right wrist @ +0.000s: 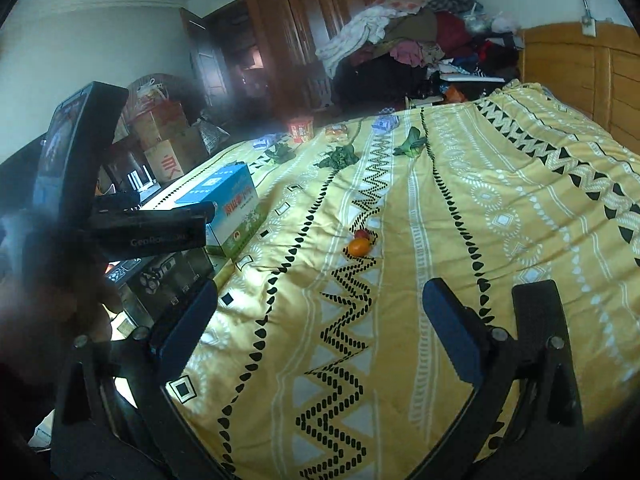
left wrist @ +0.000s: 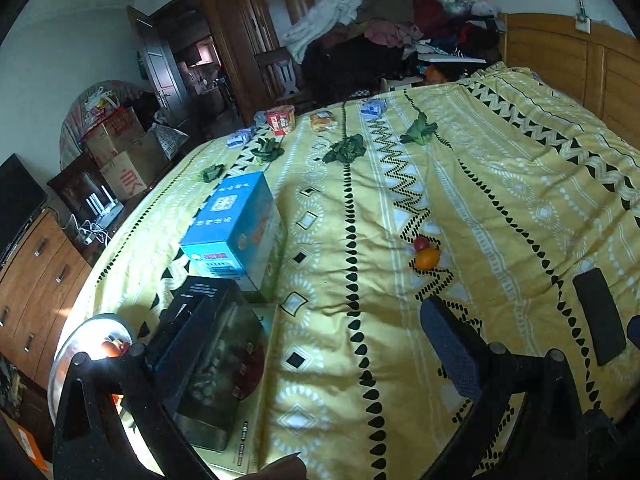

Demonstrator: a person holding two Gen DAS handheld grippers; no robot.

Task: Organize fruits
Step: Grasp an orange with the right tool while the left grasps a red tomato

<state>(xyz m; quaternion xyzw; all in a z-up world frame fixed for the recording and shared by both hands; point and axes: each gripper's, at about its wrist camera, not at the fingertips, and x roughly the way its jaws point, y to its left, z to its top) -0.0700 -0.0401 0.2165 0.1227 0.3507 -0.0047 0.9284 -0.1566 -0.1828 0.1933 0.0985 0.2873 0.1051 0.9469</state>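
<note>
While orange (right wrist: pixel 358 247) touches red fruit (right wrist: pixel 362 234) on bed (right wrist: pixel 500 216), right tongs (right wrist: pixel 320 332), left tongs (left wrist: pixel 280 356) hover released, empty.

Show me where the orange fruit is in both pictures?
Left wrist view: the orange fruit lies right of centre on the yellow bedspread, touching a small red fruit just behind it.
Right wrist view: the orange fruit lies near the centre, again with the red fruit just behind it.
Shared landmark: the blue box, to the left of the fruit in both views.
</note>
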